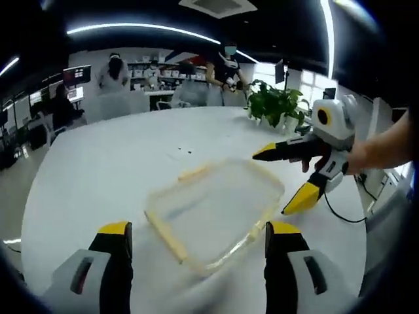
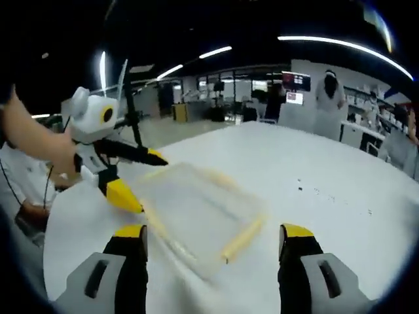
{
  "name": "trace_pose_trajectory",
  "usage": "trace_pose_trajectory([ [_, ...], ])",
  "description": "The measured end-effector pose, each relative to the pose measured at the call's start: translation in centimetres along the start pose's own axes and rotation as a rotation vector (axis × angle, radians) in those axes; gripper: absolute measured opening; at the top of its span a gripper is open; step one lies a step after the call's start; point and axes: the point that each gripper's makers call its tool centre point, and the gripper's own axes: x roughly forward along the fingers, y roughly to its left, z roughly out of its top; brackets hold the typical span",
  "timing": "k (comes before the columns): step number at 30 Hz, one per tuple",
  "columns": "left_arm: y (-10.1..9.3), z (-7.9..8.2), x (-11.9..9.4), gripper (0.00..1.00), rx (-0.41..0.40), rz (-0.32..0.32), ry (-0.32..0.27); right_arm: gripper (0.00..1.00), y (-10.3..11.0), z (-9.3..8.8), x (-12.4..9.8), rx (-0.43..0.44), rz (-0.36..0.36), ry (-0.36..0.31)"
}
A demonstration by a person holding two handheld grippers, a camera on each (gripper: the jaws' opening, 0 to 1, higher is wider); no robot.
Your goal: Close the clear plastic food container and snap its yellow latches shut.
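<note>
The container [image 1: 216,219] is clear, with yellow latches [image 1: 167,237] along its sides, and nothing can be seen inside it; it is blurred in both views, so whether its lid sits fully down cannot be told. It lies flat on the white bench [image 1: 105,170], toward the near edge in the left gripper view.

In that view the left gripper [image 1: 200,245] stands at the bottom with its jaws spread wide and holding nothing. The container's near end lies between and just beyond the two yellow-tipped jaws; touch cannot be told. Its long axis runs from the near left to the far right of the picture, and one corner points back toward the camera.

Past its far right corner is the right gripper [image 1: 281,183], held in a hand [image 1: 357,157] coming in from the right. Its jaws gape wide, one tip above the container's far corner and the other just beside the right edge.

In the right gripper view, the right gripper [image 2: 213,239] has the container [image 2: 200,216] between and just beyond its wide jaws. The left gripper [image 2: 141,180] is at the container's far left corner, jaws apart.

Farther off, a potted plant [image 1: 278,104] stands near the bench's far edge, and people [image 1: 226,69] stand beyond it.
</note>
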Motion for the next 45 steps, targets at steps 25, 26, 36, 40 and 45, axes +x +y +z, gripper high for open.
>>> trace_pose_trajectory([
  [25,0.5,-1.5,-3.3,0.83,-0.092,0.021,-0.042,0.8,1.8,-0.3,-3.2,0.093,-0.037,-0.029],
  [26,0.3,-1.6,-3.5,0.83,-0.096,0.021,-0.041,0.8,2.0,-0.4,-3.3,0.094,-0.036,-0.024],
  [36,-1.2,-2.8,-5.3,0.83,-0.111,0.014,-0.031,0.8,2.9,-1.7,-5.4,0.069,-0.028,0.012],
  [40,-2.0,-2.9,-5.7,0.83,-0.112,0.005,-0.031,0.81,3.2,-2.1,-6.3,0.072,-0.026,0.021],
  [45,-3.1,-2.9,-6.5,0.82,-0.133,-0.015,-0.031,0.81,3.2,-2.6,-7.5,0.074,-0.032,0.029],
])
